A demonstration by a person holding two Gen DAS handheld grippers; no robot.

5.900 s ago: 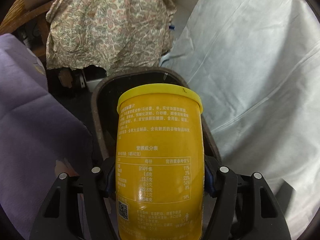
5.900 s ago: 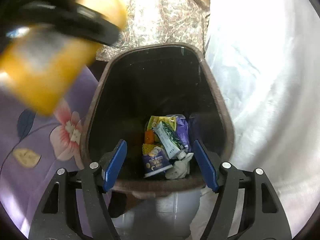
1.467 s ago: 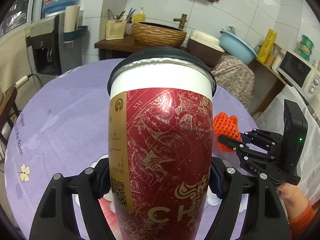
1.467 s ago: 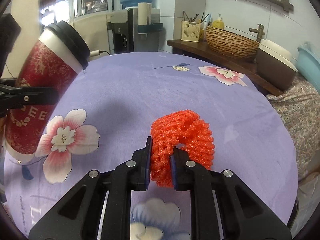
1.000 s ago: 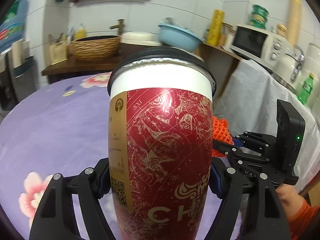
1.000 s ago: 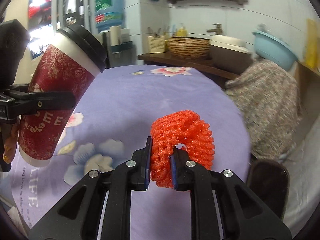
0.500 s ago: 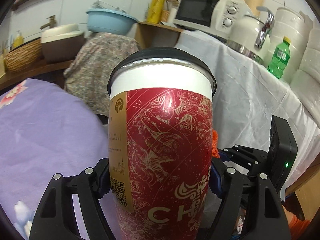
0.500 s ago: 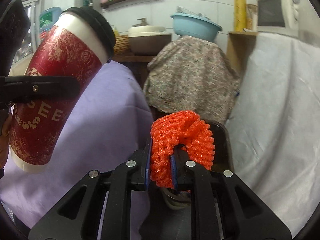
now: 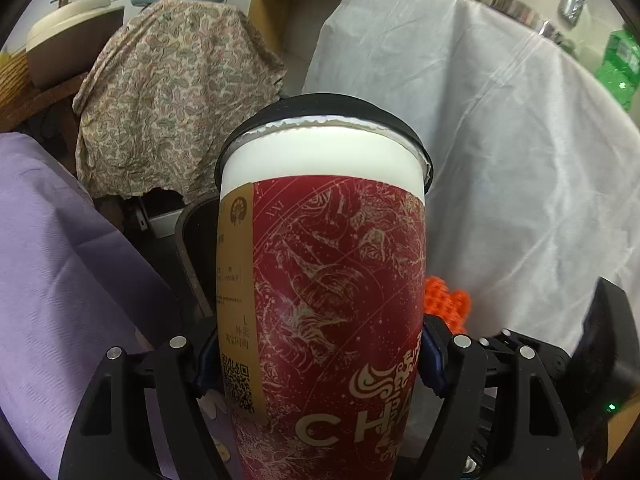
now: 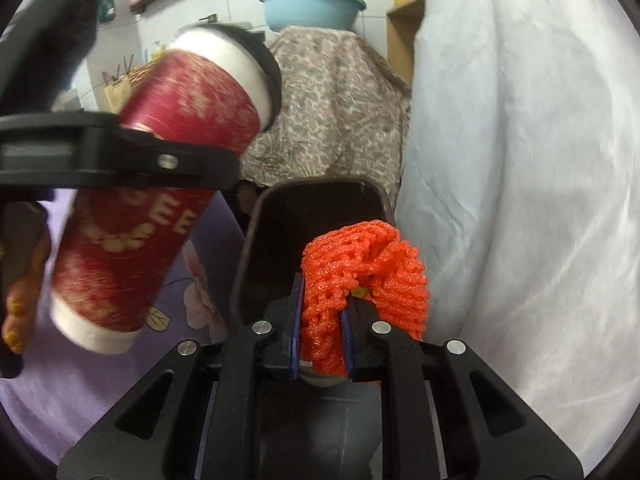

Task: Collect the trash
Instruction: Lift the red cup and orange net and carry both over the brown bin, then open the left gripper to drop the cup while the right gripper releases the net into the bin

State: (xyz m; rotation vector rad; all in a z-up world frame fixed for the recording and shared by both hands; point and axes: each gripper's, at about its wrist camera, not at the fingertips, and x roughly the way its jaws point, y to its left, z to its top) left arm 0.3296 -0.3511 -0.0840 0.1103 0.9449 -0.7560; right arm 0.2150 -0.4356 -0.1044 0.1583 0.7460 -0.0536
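My left gripper (image 9: pixel 320 354) is shut on a tall red paper cup (image 9: pixel 324 300) with a black lid, held upright in the air; the cup also shows in the right wrist view (image 10: pixel 160 192), tilted, at the left. My right gripper (image 10: pixel 322 328) is shut on an orange foam net (image 10: pixel 360 276), which peeks out right of the cup in the left wrist view (image 9: pixel 446 304). A dark brown trash bin (image 10: pixel 280 216) stands just beyond the net, its opening facing me; in the left wrist view its rim (image 9: pixel 188 240) shows behind the cup.
The purple flowered tablecloth (image 9: pixel 60 280) hangs at the left. A paisley-covered object (image 9: pixel 168 100) stands behind the bin. A white sheet (image 9: pixel 500 160) drapes a counter at the right. A blue basin (image 10: pixel 312 4) sits at the back.
Both grippers have swung from over the purple table to the bin, carrying the cup and the net. The bin is nearer and lower in view now than half a second ago.
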